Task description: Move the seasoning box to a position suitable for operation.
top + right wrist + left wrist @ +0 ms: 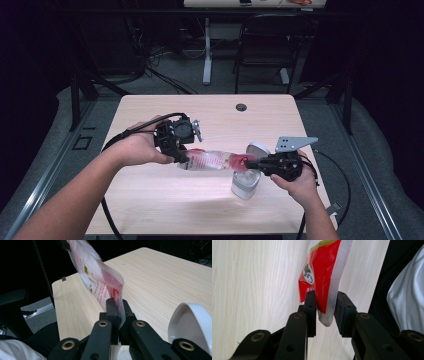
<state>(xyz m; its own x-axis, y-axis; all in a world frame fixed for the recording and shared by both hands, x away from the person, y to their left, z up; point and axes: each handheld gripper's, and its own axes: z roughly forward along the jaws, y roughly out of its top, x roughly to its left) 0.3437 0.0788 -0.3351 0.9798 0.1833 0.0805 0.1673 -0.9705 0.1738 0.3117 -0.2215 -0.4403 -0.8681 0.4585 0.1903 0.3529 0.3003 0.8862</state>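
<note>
A red-and-clear plastic pouch (212, 160) hangs stretched between the two claws above the tabletop (150, 200). The left claw (181, 159) pinches one end of it; the right claw (248, 163) is pressed together on the other end. Just beneath the right claw stands a white container (246, 184), its lid (258, 148) tipped open beside that claw.

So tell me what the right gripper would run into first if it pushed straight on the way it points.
The right gripper is shut on one end of the red and clear pouch, so it would push into the pouch first. Beyond it, probably the left gripper at the far end.
</note>
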